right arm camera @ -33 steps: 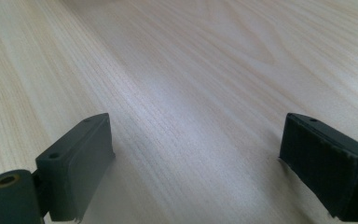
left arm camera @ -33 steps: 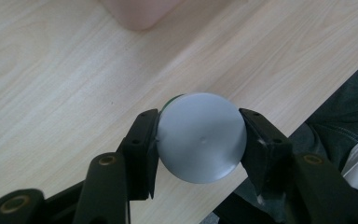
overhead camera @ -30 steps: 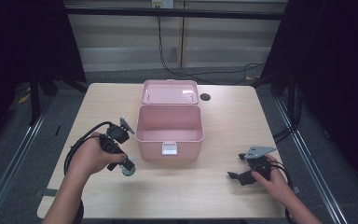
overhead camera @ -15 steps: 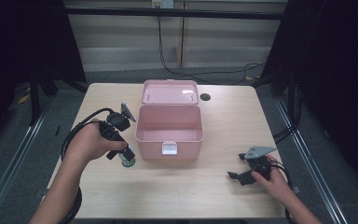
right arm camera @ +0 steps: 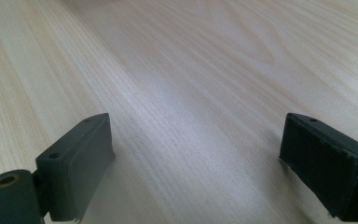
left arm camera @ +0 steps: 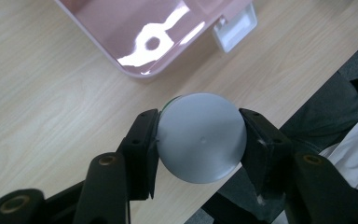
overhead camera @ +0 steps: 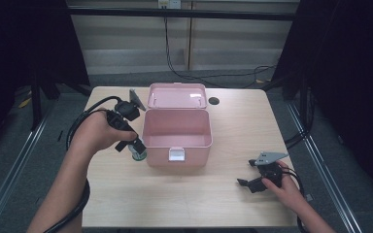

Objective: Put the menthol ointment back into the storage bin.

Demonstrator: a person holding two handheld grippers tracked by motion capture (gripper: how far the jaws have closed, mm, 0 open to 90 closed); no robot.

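A pink box [overhead camera: 177, 130] stands open mid-table, its lid [overhead camera: 177, 95] tipped back and a white latch [overhead camera: 176, 154] on its front wall. My left gripper [overhead camera: 135, 144] hangs above the table just left of the box, shut on a small round container [overhead camera: 138, 153] with a grey lid. In the left gripper view that grey lid [left arm camera: 202, 137] sits pressed between both jaws of the left gripper [left arm camera: 199, 140], with the box's corner [left arm camera: 140, 42] beyond it. My right gripper [overhead camera: 246, 182] rests low at the table's front right, open; the right gripper view shows the right gripper [right arm camera: 196, 158] with bare wood between its jaws.
The wooden table [overhead camera: 233, 131] has a dark round hole [overhead camera: 214, 101] behind the box on the right. Black cables [overhead camera: 77, 131] loop from the left gripper over the table's left edge. Dark floor and metal rails surround the table.
My left gripper has risen with the round container and moved toward the box's left side. The right gripper has stayed where it was.
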